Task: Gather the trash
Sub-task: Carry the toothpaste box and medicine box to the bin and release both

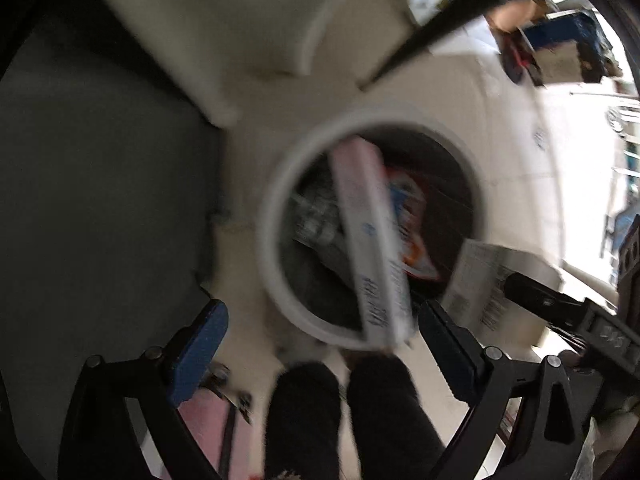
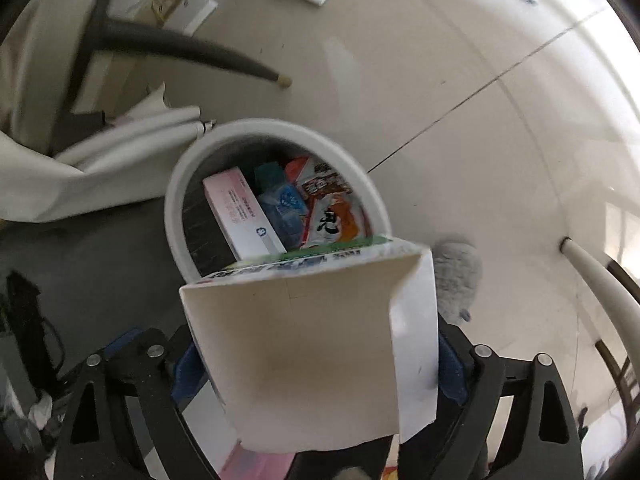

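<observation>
A round white trash bin (image 1: 276, 264) stands on the pale floor; it also shows in the right wrist view (image 2: 176, 220). In it lie a pink-white box (image 1: 372, 240), also in the right wrist view (image 2: 240, 212), a blue pack (image 2: 284, 208) and an orange snack bag (image 2: 332, 208). My left gripper (image 1: 320, 344) is open and empty just above the bin's near rim. My right gripper (image 2: 316, 364) is shut on an open white carton (image 2: 308, 360) with a green-blue printed face, held over the bin's near edge. That carton (image 1: 488, 288) and the right gripper show at the right of the left wrist view.
A dark mat (image 1: 100, 200) lies left of the bin. A black chair leg (image 2: 192, 52) and rolled white sheets (image 2: 132, 136) lie beyond it. The person's dark slippers (image 1: 344, 412) are just below the bin. A grey furry slipper (image 2: 456, 280) sits to the right.
</observation>
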Demonstrator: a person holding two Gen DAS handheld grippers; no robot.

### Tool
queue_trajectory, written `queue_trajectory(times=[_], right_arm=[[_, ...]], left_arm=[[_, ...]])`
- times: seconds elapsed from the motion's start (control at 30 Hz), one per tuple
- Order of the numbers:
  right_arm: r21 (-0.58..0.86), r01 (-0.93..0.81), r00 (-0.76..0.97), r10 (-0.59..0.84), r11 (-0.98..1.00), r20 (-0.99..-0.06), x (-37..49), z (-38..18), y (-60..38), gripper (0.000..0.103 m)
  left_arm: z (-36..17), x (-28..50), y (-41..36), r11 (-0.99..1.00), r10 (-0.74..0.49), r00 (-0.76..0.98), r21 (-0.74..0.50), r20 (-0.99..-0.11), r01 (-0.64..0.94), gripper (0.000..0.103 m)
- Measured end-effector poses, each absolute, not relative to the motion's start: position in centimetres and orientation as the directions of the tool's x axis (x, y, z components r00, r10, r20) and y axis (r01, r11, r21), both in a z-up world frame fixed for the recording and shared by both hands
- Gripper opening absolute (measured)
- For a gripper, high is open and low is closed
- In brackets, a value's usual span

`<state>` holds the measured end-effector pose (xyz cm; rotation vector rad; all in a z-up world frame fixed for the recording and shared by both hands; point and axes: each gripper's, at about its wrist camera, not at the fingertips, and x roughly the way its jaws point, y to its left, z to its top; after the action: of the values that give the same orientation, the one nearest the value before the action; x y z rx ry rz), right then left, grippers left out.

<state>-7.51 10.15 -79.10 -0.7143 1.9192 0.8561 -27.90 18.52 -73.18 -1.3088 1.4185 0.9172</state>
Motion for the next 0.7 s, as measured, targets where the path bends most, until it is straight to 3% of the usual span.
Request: queue_trajectory(times=[0.17,0.3,0.43,0.7], right_arm=[[0.245,-0.811,-0.371,-0.142,0.531,-0.918,-8.9,-77.2,10.6,0.103],[0.148,-0.871,-0.249,-0.161,0.468,-0.955,-9.0,-72.7,10.3,0.103],[0.07,-0.914,-0.138,-0.146,0.4,-0.98,-9.0,-63.8,9.4,0.103],[0.134,-0.927,-0.166,-0.061,0.35,-0.984,-8.7,-42.6,6.8,0.103]], left_arm=[[-70.2,-28.9,18.3,0.149,-0.175,-0.038,0.011,-0.984,-0.989,0.097],[-65.2,-28.6,17.7,0.165,-0.137,-0.053,0.03,-0.989,-0.986,0.097],[-57.4,-27.6,16.6,0.2,-0.104,-0.048,0.026,-0.993,-0.979,0.097],[-38.1,-26.7,14.5,0.248,-0.042,0.013,-0.023,-0.999,-0.968,0.097]])
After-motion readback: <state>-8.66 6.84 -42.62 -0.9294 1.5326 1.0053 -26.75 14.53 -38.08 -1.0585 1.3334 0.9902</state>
